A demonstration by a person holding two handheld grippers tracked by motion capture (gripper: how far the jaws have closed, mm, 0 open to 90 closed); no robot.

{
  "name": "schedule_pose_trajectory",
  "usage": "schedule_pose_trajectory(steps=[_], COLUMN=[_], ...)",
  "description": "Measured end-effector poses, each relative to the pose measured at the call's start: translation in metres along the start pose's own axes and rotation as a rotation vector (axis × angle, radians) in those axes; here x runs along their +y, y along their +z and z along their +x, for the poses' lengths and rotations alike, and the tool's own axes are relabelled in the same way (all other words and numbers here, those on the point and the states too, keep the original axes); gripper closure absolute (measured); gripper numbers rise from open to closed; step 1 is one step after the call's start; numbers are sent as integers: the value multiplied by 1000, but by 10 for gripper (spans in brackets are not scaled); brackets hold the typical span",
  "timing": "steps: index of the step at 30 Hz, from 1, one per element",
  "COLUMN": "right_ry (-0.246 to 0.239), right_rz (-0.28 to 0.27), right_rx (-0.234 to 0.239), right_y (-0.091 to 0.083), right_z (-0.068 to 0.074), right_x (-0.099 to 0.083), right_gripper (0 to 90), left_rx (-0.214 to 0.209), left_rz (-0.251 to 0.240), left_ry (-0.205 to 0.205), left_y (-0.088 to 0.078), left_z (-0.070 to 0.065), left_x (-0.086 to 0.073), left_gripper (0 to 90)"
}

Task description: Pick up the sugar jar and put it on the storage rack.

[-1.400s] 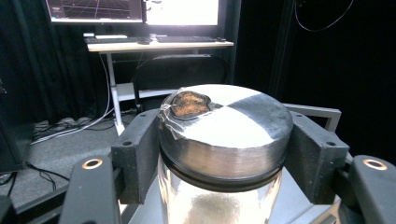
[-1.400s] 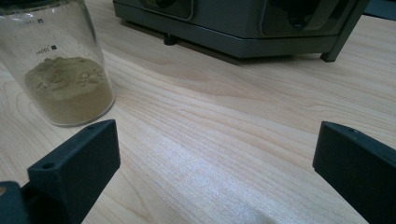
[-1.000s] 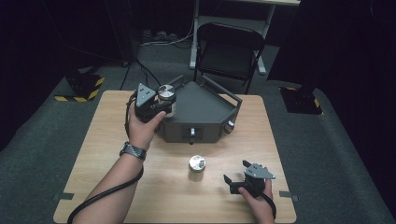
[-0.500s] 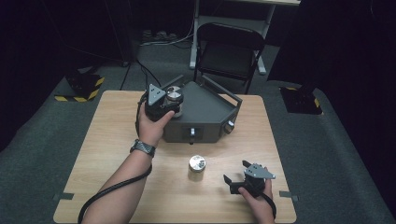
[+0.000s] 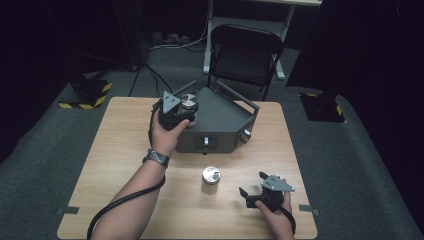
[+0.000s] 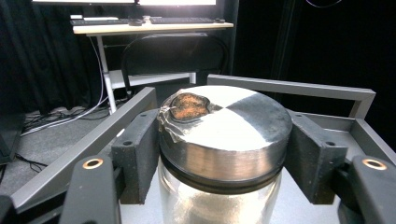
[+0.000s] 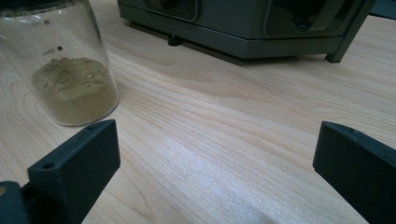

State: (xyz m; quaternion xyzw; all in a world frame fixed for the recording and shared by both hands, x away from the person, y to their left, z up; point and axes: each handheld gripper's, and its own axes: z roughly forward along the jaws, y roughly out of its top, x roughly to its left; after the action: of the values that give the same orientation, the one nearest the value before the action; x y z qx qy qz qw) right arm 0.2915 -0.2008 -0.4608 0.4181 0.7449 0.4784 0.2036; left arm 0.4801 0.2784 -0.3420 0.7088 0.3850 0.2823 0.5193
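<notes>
My left claw [image 6: 224, 154] pinches a metal-lidded glass jar [image 6: 223, 140] over the grey machine [image 5: 225, 117]. My right claw [image 7: 215, 172] rests spread on the bench [image 5: 100, 150] — a second jar of powder [image 7: 70, 70] just beside it.

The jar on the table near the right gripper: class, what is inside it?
The jar holds a heap of tan-green powder at its bottom; clear glass above. Its top is cut off.

Black tongs [image 5: 189, 111] with brass-ringed screw holes, grey triangular plate, black cable, dark wristwatch [image 5: 155, 158].
</notes>
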Motion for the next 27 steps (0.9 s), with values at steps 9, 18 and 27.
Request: schedule_pose_trajectory(steps=[9,18,27], right_ry=[-1,-4,-5], right_rz=[0,0,0], right_rx=[2,0,0], right_y=[0,0,1], right_z=[0,1,1], right_x=[0,0,0], right_gripper=[5,5,5], left_rx=[-7,-16,-14], left_rz=[-4,-7,-8], left_ry=[-1,-8,-7], left_y=[1,2,2], left_z=[1,4,4], left_x=[-2,-3,-3], left_gripper=[334,331,331])
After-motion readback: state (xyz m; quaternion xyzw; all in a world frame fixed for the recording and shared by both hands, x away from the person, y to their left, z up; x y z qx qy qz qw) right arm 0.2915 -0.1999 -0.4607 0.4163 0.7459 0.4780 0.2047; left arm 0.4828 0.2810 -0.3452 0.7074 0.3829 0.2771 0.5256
